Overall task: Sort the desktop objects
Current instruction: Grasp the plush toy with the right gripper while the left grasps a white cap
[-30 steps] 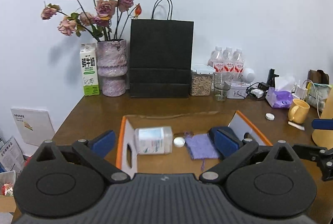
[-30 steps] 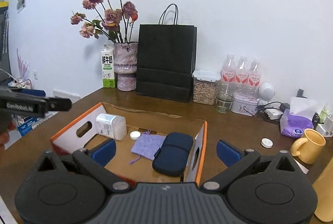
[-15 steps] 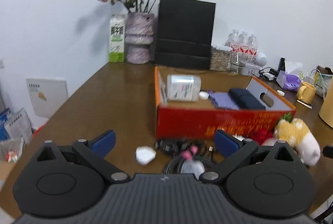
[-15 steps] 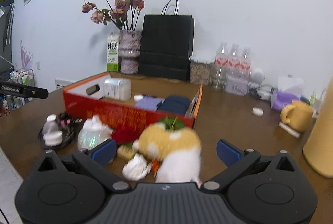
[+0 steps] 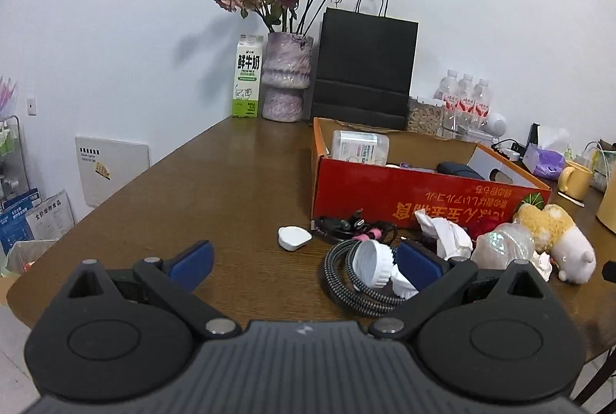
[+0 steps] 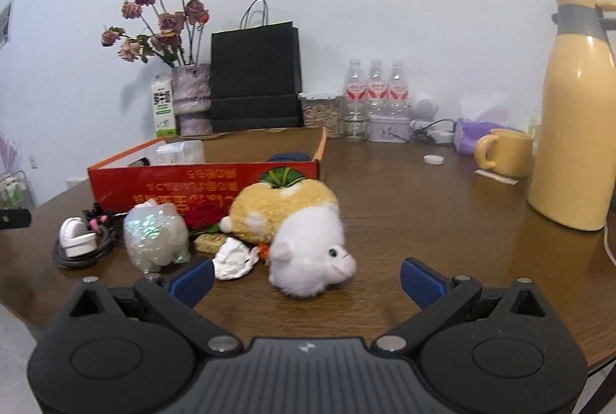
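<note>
— Hovering low over the wooden table (image 5: pixel 231 183), the left gripper (image 5: pixel 304 262) has its blue pads spread wide with nothing between them. What sits nearest?

— At its 1 o'clock, a coiled braided cable (image 5: pixel 346 283) with a white ribbed cap (image 5: pixel 371 263) lying on it, just beside the right pad. A small white charger (image 5: pixel 293 237) rests at 12 o'clock, a little apart.

— And the right gripper (image 6: pixel 306 277)?

— Jaws parted just as wide, holding nothing. Dead ahead at 12 o'clock lies a plush toy (image 6: pixel 296 225), yellow and white, on its side. At 11 o'clock: a crumpled white paper (image 6: pixel 233 258) touching the toy, and an iridescent wrapped bundle (image 6: pixel 156 237) beside it.

— Farther out?

— The red cardboard box (image 6: pixel 200 183) stands behind that pile, open-topped, with a clear plastic jar (image 5: pixel 360 146) and a dark pouch (image 5: pixel 458 169) inside. Well off at 2 o'clock, a yellow mug (image 6: pixel 504 152) and a yellow thermos jug (image 6: pixel 573 129).
</note>
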Available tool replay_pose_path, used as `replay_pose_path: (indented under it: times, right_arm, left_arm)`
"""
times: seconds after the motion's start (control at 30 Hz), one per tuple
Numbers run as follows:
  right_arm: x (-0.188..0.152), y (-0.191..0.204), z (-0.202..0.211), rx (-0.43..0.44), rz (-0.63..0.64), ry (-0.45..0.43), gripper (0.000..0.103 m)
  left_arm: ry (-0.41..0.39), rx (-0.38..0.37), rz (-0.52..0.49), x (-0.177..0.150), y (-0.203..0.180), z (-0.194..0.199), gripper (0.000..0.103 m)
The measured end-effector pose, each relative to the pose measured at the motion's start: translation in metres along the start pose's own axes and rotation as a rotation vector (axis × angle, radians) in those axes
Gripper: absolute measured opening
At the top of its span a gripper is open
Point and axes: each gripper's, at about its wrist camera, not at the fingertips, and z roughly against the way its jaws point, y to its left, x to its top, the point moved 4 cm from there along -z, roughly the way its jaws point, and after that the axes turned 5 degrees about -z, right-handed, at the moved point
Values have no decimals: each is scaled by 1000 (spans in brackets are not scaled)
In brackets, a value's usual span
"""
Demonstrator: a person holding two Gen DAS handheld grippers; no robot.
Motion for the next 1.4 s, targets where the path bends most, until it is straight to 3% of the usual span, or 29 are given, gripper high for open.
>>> replay_pose_path:
  times: [0.13, 0.5, 0.67, 0.8, 0.93, 1.13, 1.33, 1.37, 1.4]
  right_arm:
    - [1, -1, -7, 7, -12, 20, 103]
    - [15, -3, -49, -39, -18, 52, 103]
    - [26, -4, -77, -79, -12, 94, 94]
    - [28, -4, -93, -66, -11, 135, 93]
    - [30, -2, -103, -50, -27, 146, 83]
    - [29, 1, -114, -32, -20, 166, 81]
    - [28, 6, -114, -6, -9, 156, 60]
    - [28, 6, -113, -4, -8, 153, 58]
    - [27, 6, -112, -3, -11, 150, 57]
  left_arm:
    - [16, -9, -13, -3, -5, -5, 103]
    - [-3, 82, -43, 14, 6, -39, 103]
    - [45, 118, -84, 18, 11, -65, 102]
    - [94, 102, -84, 16, 16, -83, 86]
    - [135, 84, -82, 13, 17, -97, 78]
    - [184, 58, -101, 9, 14, -111, 66]
    - [181, 34, -113, 6, 8, -114, 36]
    - [172, 33, -130, 5, 5, -112, 26]
    - [165, 38, -151, 4, 2, -111, 26]
